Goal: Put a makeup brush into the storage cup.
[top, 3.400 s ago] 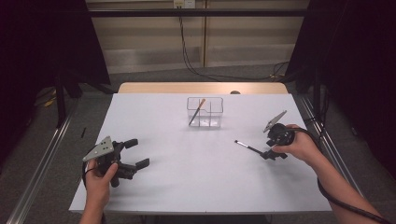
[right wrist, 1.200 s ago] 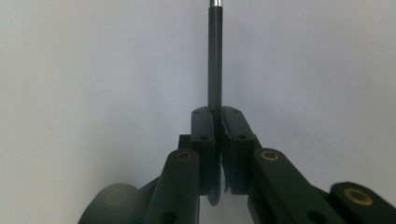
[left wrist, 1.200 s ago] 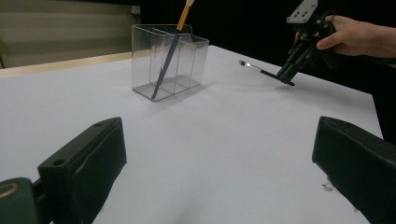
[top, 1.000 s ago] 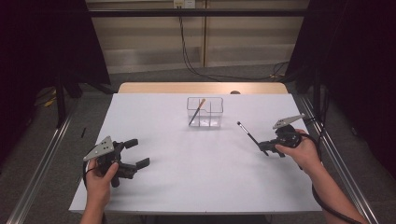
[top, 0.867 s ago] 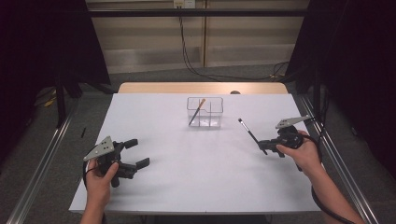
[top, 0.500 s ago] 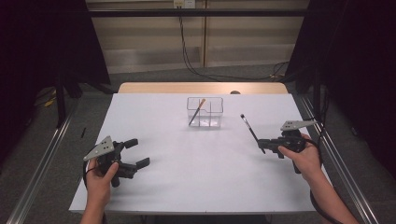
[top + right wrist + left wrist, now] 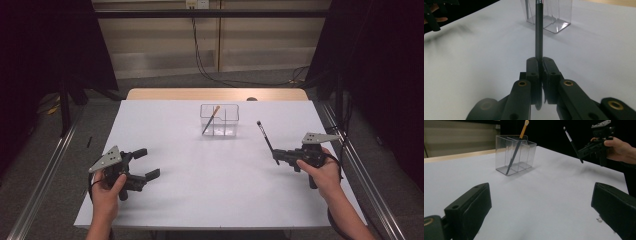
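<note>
The slim black makeup brush with a small pale tip (image 7: 266,142) is the thing in hand, and it has just come up off the white table (image 7: 215,195): a few seconds back it lay low beside the right gripper, and over the last second it has been raised and tipped until it stands nearly upright, angled toward the far side. On the left, the left gripper (image 7: 143,164) rests low by the near edge with its jaws spread wide and nothing between them; it has not stirred in that time, and in its own view the table lies bare between its two black pads. Ahead of both grippers, toward the table's middle, stands the clear plastic divided holder (image 7: 220,120), with a grey-handled brush with an orange end (image 7: 211,119) leaning in its left compartment. On the right, the right gripper (image 7: 276,155) has its jaws pressed together on the black brush's lower shaft, the tip rising above and beyond them, well apart from the holder. The lift looks finished, so carrying the brush to the holder and lowering it into a free compartment seems to be next.
</note>
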The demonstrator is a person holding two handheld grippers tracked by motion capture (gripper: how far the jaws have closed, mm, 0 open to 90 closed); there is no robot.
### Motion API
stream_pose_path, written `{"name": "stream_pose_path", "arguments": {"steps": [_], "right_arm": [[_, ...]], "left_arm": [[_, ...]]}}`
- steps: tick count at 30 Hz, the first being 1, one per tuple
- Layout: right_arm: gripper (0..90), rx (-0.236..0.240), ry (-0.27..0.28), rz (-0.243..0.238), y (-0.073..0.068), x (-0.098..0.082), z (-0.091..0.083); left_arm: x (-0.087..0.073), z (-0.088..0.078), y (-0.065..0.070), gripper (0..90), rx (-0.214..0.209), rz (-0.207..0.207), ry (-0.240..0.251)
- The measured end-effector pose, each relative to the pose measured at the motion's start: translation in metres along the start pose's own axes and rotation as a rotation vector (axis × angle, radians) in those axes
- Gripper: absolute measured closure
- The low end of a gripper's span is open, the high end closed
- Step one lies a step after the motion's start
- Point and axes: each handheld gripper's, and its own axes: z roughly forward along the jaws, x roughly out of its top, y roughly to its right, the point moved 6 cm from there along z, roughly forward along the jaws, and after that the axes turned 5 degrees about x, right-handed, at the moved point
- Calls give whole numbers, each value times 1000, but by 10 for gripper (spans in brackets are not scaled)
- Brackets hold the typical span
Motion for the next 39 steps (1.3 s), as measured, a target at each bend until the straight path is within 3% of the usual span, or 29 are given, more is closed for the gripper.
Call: {"name": "stream_pose_path", "arguments": {"steps": [20, 31, 39], "right_arm": [[851, 50, 73, -26, -11, 5, 9], [851, 94, 77, -55, -26, 9, 20], [851, 107, 98, -53, -29, 11, 23]], "left_arm": [[2, -1, 0, 28, 5, 2, 5], [3, 3, 3, 28, -5, 2, 6], [3, 5, 4, 27, -9, -6, 14]]}}
